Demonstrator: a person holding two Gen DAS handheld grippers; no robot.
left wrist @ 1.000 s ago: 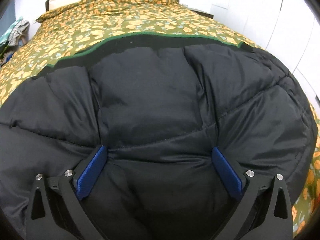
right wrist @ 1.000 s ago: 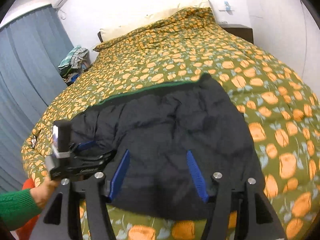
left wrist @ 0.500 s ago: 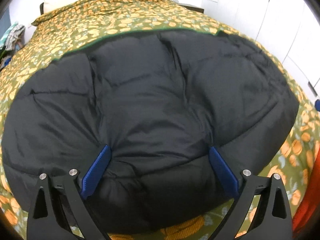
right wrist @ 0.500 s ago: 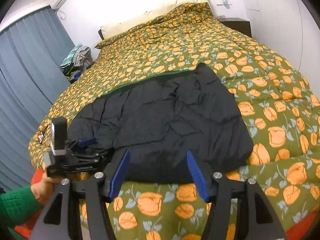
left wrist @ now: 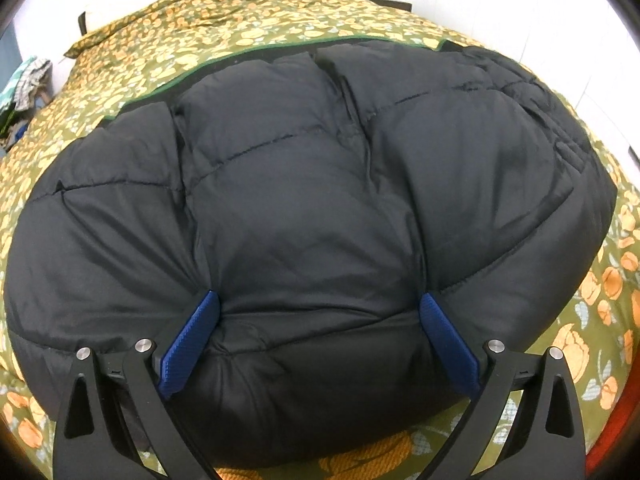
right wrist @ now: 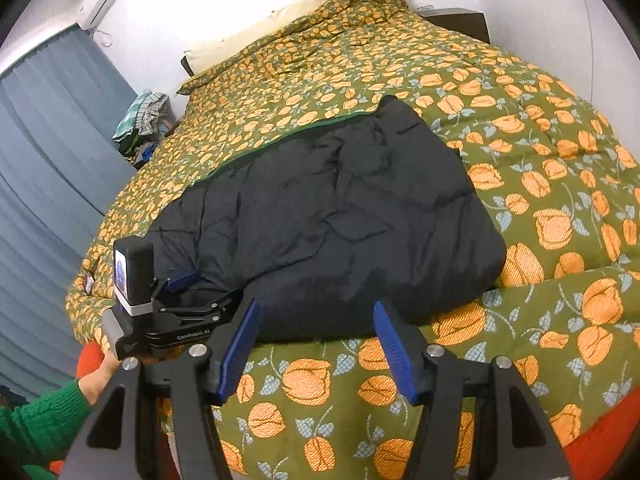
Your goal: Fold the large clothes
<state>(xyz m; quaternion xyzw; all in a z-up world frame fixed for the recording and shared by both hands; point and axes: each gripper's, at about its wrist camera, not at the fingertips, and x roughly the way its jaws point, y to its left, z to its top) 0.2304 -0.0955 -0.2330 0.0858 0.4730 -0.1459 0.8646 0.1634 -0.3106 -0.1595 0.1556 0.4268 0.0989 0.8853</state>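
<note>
Black jacket (right wrist: 340, 224); green bedspread (right wrist: 540, 168), orange floral print.

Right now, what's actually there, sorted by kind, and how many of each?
Black puffer jacket: 1
Floral bedspread: 1
Cream pillow: 1
Handheld grippers: 2, the left gripper at the jacket's near edge, the right gripper over the bedspread
Heap of clothes beside the bed: 1
Blue-grey curtain: 1
Total: 7

Loads of open bedspread (right wrist: 540, 168) right of the black jacket (right wrist: 340, 220); clothes pile (right wrist: 142, 120) crowds its far left.
</note>
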